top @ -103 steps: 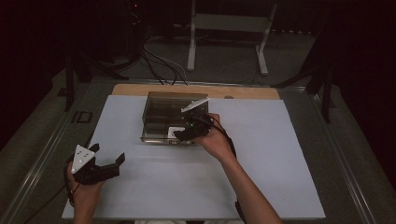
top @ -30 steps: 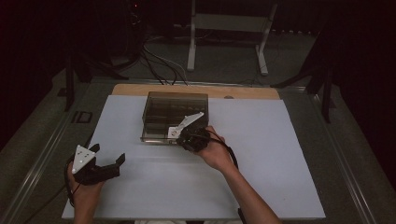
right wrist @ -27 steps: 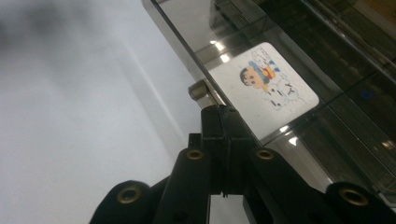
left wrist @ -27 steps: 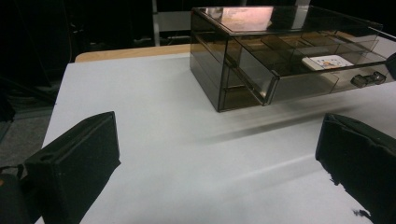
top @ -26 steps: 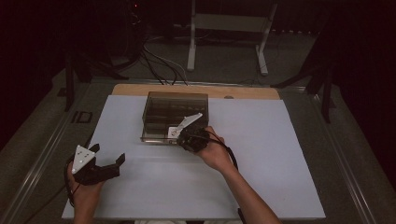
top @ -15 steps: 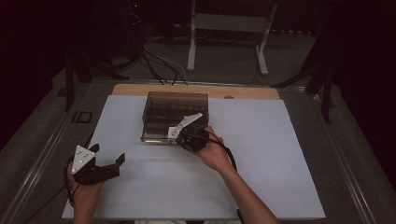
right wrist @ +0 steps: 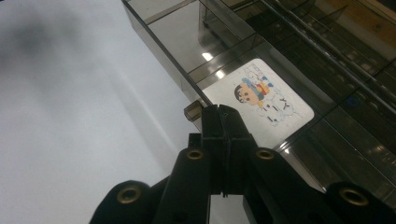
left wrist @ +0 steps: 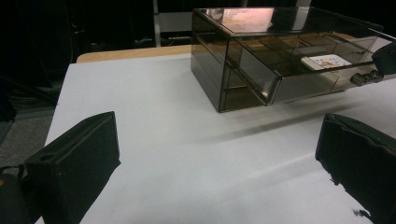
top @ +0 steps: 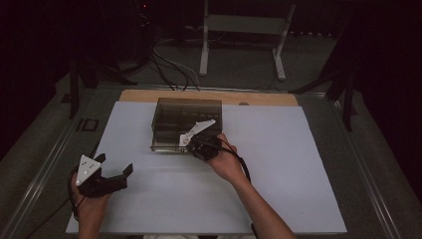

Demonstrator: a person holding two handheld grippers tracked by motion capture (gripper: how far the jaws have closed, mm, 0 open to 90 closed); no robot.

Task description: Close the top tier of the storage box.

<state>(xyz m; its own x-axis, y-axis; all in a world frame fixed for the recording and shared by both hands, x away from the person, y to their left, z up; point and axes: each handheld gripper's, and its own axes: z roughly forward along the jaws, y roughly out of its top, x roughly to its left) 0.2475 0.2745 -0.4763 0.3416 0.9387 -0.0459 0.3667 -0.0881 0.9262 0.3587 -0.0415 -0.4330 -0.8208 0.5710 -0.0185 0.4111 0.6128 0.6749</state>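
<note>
right claw (right wrist: 223, 122) seemingly pinches the drawer (right wrist: 196, 60) handle.

A large white sheet (top: 298, 169) covers most of the table, with a strip of bare wooden board (top: 209, 96) showing along its far edge. Grey metal rails (top: 45, 164) frame the table on the left and right sides. A small dark rectangular marker (top: 87, 124) sits on the grey surface just left of the sheet's far-left corner. Beyond the table, a pale metal stand (top: 241, 30) with 2 legs rises from the dim floor, and a tangle of black cables (top: 164, 62) trails across the floor to its left. The background lies in darkness.
</note>
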